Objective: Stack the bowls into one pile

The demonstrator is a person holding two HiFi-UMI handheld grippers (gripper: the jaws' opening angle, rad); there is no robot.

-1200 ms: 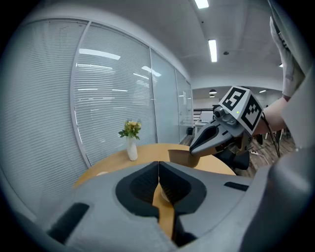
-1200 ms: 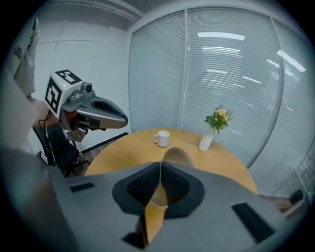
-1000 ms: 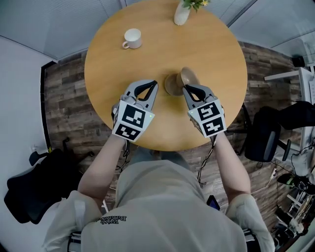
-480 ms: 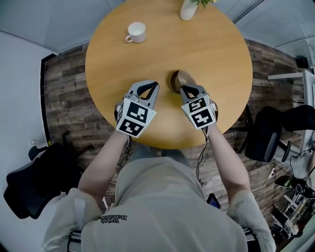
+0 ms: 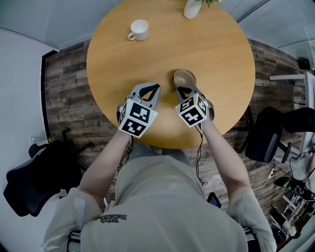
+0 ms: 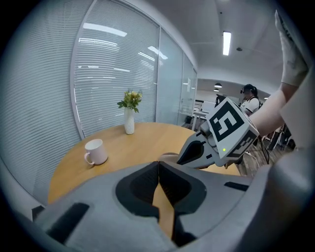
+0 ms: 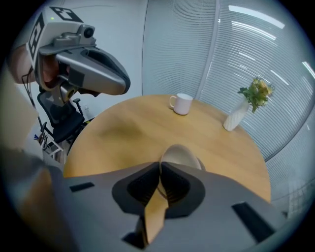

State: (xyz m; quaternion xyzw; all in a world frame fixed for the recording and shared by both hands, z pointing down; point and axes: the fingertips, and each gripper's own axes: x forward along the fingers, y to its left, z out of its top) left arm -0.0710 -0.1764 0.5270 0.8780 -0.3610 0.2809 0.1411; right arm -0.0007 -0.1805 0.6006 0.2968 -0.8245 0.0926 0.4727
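Note:
A tan bowl (image 5: 184, 78) sits nested in a darker bowl beneath it, as one pile near the middle of the round wooden table (image 5: 216, 49). My right gripper (image 5: 182, 90) reaches the pile's near rim and is shut on the top bowl's (image 7: 180, 156) edge. My left gripper (image 5: 154, 87) hovers just left of the pile, shut, with nothing between its jaws. In the left gripper view, the left gripper (image 6: 158, 165) points past the bowl (image 6: 169, 157), and the right gripper (image 6: 181, 159) comes in from the right.
A white mug (image 5: 139, 29) stands at the table's far left, also seen as the mug (image 7: 182, 104). A white vase (image 5: 193, 7) with flowers stands at the far edge. Black office chairs (image 5: 268, 133) flank the table on the wooden floor.
My right gripper has carried the tilted bowl left and lowered it level into the other bowl. The left gripper has barely moved.

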